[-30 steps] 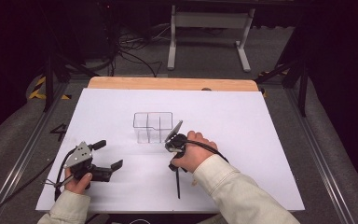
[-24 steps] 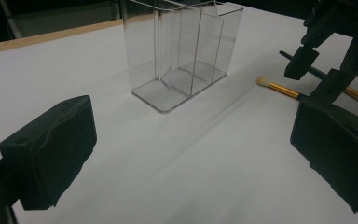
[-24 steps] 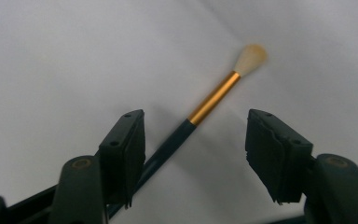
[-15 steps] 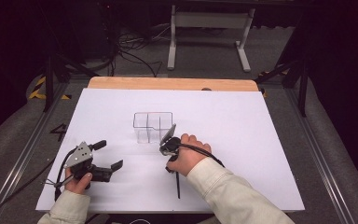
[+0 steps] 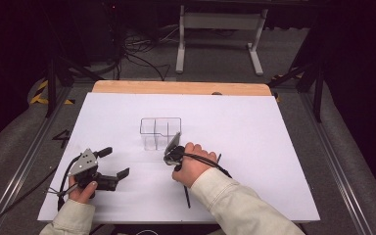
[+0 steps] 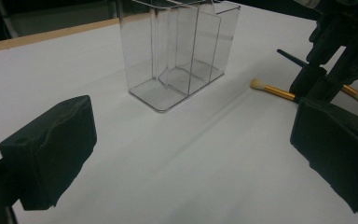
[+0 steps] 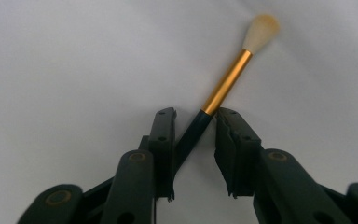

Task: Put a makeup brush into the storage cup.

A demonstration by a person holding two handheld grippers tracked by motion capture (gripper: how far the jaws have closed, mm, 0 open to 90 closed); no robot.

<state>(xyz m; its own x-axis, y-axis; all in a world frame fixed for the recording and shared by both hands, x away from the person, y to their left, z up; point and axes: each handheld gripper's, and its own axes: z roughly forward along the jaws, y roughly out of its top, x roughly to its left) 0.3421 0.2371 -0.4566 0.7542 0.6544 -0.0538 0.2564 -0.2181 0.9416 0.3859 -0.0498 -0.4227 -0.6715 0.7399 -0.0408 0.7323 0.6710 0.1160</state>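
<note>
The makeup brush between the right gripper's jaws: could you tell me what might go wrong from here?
The jaws of the right gripper have just been closing around the makeup brush, which lies askew between them, so it may twist or slip out. The clear organizer stands close by and could be knocked when lifting.

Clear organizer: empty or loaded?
Empty. The clear organizer stands upright on the table, and its see-through compartments hold nothing; the gold-handled brush lies outside it on the table.

Gold-and-black brush point(image 7: 223, 91), cream tip, white table point(image 5: 254, 127)
</note>
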